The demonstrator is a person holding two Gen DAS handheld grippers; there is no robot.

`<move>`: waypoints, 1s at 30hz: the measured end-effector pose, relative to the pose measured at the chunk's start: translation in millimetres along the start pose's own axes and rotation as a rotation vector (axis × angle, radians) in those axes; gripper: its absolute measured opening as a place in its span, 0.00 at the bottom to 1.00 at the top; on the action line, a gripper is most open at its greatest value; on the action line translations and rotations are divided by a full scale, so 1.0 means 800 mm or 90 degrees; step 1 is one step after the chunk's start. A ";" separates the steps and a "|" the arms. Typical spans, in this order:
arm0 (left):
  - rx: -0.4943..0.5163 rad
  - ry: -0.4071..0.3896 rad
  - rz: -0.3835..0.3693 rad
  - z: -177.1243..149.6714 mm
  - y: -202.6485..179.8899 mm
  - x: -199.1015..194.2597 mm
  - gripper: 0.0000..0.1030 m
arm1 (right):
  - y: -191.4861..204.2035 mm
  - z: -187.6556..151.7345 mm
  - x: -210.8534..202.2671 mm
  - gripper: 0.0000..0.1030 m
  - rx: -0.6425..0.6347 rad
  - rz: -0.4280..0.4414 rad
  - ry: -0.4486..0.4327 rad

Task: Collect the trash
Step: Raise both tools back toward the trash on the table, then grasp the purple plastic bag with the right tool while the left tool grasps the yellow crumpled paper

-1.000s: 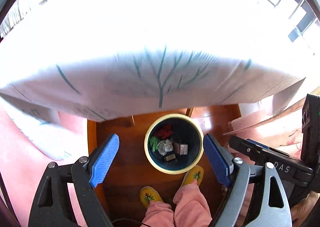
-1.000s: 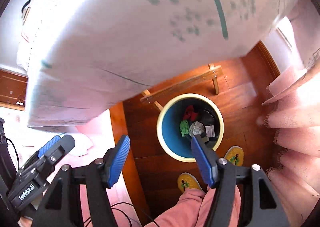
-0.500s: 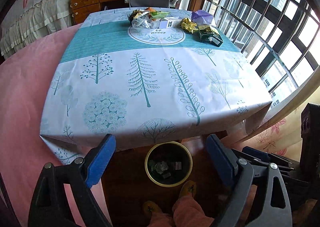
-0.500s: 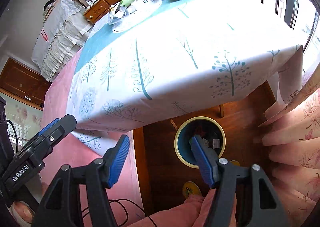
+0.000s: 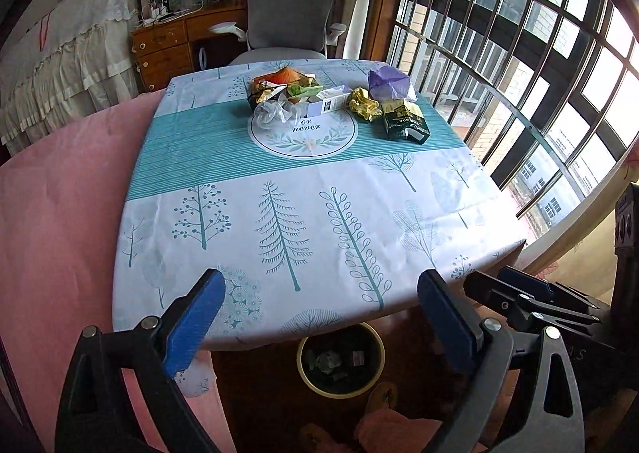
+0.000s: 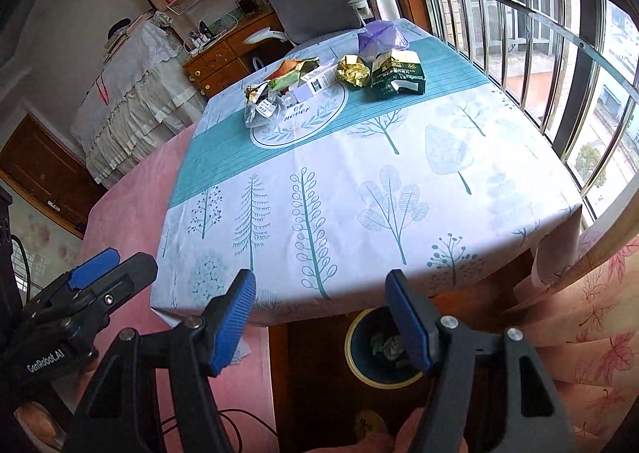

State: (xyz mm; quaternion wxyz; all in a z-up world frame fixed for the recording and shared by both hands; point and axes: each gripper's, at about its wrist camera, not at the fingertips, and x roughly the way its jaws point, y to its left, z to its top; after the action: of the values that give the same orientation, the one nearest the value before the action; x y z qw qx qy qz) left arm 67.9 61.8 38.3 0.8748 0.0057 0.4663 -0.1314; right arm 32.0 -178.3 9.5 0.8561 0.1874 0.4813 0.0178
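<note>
Several pieces of trash lie at the far side of the table: a dark green packet (image 5: 404, 121) (image 6: 397, 74), a crumpled gold wrapper (image 5: 362, 105) (image 6: 353, 70), a purple bag (image 5: 389, 82) (image 6: 377, 37), a white carton (image 5: 327, 101) (image 6: 315, 82), clear plastic (image 5: 271, 111) (image 6: 259, 109) and an orange wrapper (image 5: 279, 77). A yellow-rimmed bin (image 5: 341, 360) (image 6: 377, 349) with trash inside stands on the floor under the near table edge. My left gripper (image 5: 319, 325) and right gripper (image 6: 321, 319) are both open and empty, above the near edge.
The table wears a tree-print cloth (image 5: 287, 213) (image 6: 359, 181). A grey office chair (image 5: 289, 14) stands behind it. Barred windows (image 5: 519, 54) run along the right. A pink bedspread (image 5: 52, 213) lies to the left. My feet in yellow slippers (image 5: 381, 395) are by the bin.
Both grippers have lifted from over the bin to above the table edge. The view has tilted up, so the tabletop and its trash show. Both stay open.
</note>
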 end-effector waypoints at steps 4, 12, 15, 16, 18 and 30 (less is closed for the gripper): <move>-0.013 0.013 -0.015 0.029 0.002 0.009 0.93 | -0.002 0.033 -0.007 0.66 -0.006 -0.009 -0.028; -0.038 0.002 -0.016 0.111 -0.012 0.048 0.93 | -0.038 0.136 0.019 0.66 -0.015 -0.018 -0.049; -0.058 0.007 -0.017 0.147 -0.020 0.079 0.93 | -0.059 0.186 0.042 0.66 -0.018 -0.011 -0.047; -0.066 0.008 -0.013 0.159 -0.022 0.090 0.93 | -0.067 0.203 0.051 0.66 -0.017 -0.009 -0.044; -0.082 0.011 -0.005 0.184 -0.030 0.114 0.93 | -0.083 0.236 0.071 0.66 -0.015 -0.002 -0.031; -0.154 0.083 0.030 0.311 -0.080 0.293 0.88 | -0.179 0.392 0.225 0.66 0.019 0.039 0.079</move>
State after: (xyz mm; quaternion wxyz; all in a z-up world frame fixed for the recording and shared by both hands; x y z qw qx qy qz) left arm 379.8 -85.7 -5.3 0.8400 -0.0801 0.5340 -0.0531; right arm 367.7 -368.6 -39.7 0.8209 0.2136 0.5273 0.0486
